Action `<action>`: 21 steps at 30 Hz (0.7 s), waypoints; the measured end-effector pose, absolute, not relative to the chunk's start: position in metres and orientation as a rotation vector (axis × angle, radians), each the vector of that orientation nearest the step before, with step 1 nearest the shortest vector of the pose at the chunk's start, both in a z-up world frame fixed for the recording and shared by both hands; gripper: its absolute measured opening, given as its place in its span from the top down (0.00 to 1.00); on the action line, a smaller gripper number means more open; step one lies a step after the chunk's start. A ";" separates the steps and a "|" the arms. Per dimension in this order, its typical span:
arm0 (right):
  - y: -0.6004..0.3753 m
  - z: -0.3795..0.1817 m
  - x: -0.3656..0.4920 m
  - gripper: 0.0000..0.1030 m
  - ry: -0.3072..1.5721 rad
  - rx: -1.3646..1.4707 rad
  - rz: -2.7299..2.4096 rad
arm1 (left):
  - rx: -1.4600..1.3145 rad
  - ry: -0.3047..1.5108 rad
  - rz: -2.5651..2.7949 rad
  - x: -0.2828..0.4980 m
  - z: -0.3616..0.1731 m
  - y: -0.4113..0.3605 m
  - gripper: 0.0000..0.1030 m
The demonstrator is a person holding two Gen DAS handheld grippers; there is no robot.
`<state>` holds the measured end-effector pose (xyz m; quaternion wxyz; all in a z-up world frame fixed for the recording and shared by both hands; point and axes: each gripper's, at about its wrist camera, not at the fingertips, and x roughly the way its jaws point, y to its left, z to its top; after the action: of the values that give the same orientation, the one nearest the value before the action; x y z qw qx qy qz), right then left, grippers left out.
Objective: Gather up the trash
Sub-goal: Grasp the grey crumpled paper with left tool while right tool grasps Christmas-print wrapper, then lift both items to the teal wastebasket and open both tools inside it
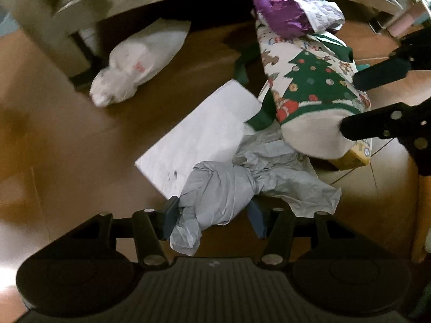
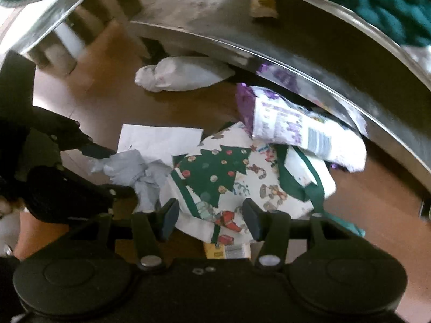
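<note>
Grey bag (image 1: 223, 188) sits loose between the left gripper's (image 1: 212, 216) spread fingers; right gripper (image 2: 210, 216), fingers wide too, straddles the Christmas bag (image 2: 229, 172).

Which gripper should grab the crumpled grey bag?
Left. The left gripper is open with the grey bag already between its fingers. The right gripper straddles the Christmas tote instead.

Crumpled grey paper (image 1: 223, 188) on brown floor, beside flat white sheet (image 1: 199, 134), Christmas-tree bag (image 2: 231, 177), purple-white wrapper (image 2: 296, 132)
</note>
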<state>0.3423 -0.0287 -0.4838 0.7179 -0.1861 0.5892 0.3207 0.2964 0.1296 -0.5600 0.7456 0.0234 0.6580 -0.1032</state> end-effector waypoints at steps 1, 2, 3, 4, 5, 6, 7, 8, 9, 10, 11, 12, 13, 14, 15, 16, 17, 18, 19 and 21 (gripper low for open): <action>-0.028 -0.485 0.342 0.50 1.296 -0.425 0.723 | 0.042 1.445 -0.220 0.294 -0.560 0.132 0.48; -0.026 -0.488 0.341 0.50 1.300 -0.429 0.735 | 0.035 1.450 -0.216 0.291 -0.560 0.133 0.48; -0.026 -0.490 0.342 0.51 1.302 -0.427 0.744 | 0.031 1.454 -0.211 0.289 -0.560 0.134 0.48; -0.027 -0.492 0.342 0.51 1.303 -0.423 0.745 | 0.029 1.458 -0.207 0.288 -0.561 0.134 0.48; -0.029 -0.493 0.342 0.53 1.307 -0.415 0.741 | 0.027 1.462 -0.204 0.285 -0.561 0.135 0.48; -0.032 -0.494 0.343 0.58 1.312 -0.396 0.736 | 0.024 1.467 -0.202 0.284 -0.561 0.136 0.48; -0.034 -0.494 0.345 0.72 1.320 -0.373 0.737 | 0.019 1.469 -0.200 0.283 -0.561 0.137 0.48; -0.036 -0.493 0.345 0.78 1.321 -0.359 0.733 | 0.016 1.470 -0.197 0.281 -0.561 0.137 0.48; -0.038 -0.491 0.345 0.80 1.317 -0.353 0.732 | 0.013 1.469 -0.196 0.281 -0.560 0.137 0.48; -0.039 -0.489 0.344 0.84 1.314 -0.349 0.735 | 0.010 1.467 -0.194 0.282 -0.560 0.137 0.48; -0.040 -0.487 0.344 0.87 1.311 -0.345 0.737 | 0.005 1.464 -0.191 0.282 -0.558 0.137 0.48; -0.041 -0.484 0.343 0.89 1.306 -0.337 0.736 | 0.001 1.462 -0.188 0.282 -0.556 0.138 0.48; -0.043 -0.479 0.342 0.90 1.301 -0.328 0.736 | -0.004 1.461 -0.183 0.281 -0.552 0.139 0.48; -0.043 -0.476 0.342 0.90 1.297 -0.320 0.737 | -0.008 1.460 -0.176 0.281 -0.548 0.140 0.48; -0.044 -0.468 0.341 0.90 1.292 -0.306 0.737 | -0.014 1.456 -0.171 0.281 -0.543 0.142 0.48; -0.046 -0.461 0.341 0.91 1.290 -0.287 0.739 | -0.022 1.452 -0.166 0.281 -0.536 0.144 0.48; -0.049 -0.453 0.341 0.91 1.288 -0.271 0.743 | -0.031 1.446 -0.161 0.280 -0.528 0.145 0.48; -0.051 -0.442 0.340 0.91 1.285 -0.251 0.745 | -0.037 1.441 -0.154 0.280 -0.521 0.146 0.48; -0.054 -0.432 0.339 0.91 1.282 -0.237 0.749 | -0.042 1.435 -0.148 0.280 -0.513 0.148 0.48; -0.058 -0.412 0.336 0.91 1.279 -0.207 0.756 | -0.047 1.420 -0.147 0.280 -0.493 0.149 0.48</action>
<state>0.3361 -0.0583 -0.4121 0.7315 -0.0941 0.5814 0.3436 0.2795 0.1494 -0.4933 0.7555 -0.0214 0.6513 -0.0672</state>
